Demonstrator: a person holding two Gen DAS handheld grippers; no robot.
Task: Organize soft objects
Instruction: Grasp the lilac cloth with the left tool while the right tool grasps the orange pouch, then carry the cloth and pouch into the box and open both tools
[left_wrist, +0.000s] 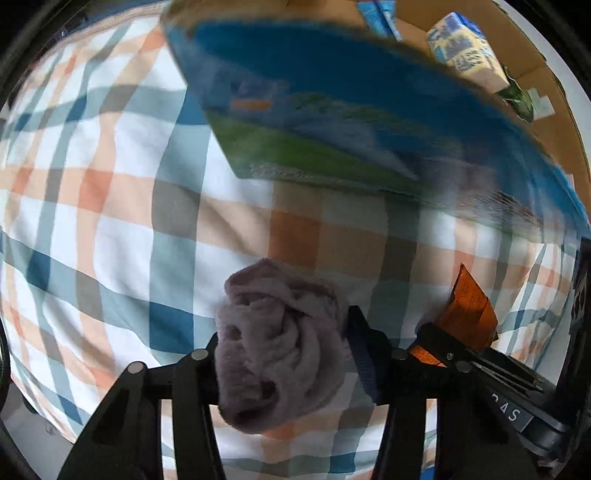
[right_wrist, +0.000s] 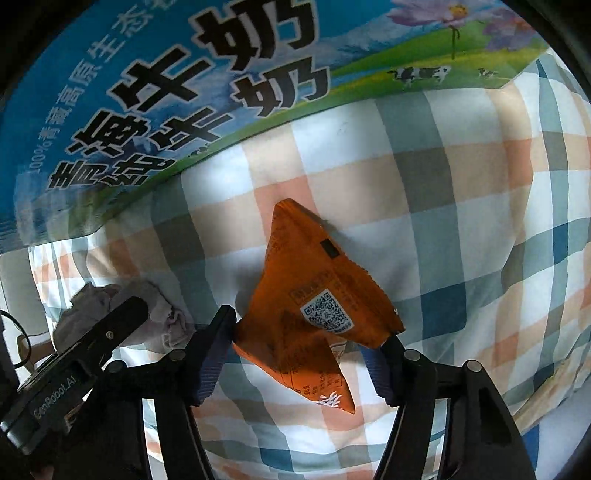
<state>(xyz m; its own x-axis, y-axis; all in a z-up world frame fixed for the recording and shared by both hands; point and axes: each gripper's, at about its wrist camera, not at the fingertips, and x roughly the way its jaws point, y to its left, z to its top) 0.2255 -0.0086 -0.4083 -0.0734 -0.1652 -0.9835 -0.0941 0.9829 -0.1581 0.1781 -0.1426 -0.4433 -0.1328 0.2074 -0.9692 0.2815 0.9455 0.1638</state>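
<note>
A: Item one: left gripper. State?

B: Fingers clenched on a crumpled mauve cloth, held above the checked bedcover, on the near side of the blue milk carton box.

A: Item two: right gripper.

B: Fingers closed against an orange snack packet, one pad on each side; the packet hangs over the bedcover, also on the near side of the box.

A: Contents of the box?

B: A blue-and-yellow pack and something green lie inside; the rest is blurred.

A: Step in hand?

B: By my reading, the carry: both soft items gripped and heading for the box.

A: Next move calls for?

B: Likely lifting each load over the box's near wall, then loosening the fingers once above the open interior.
</note>
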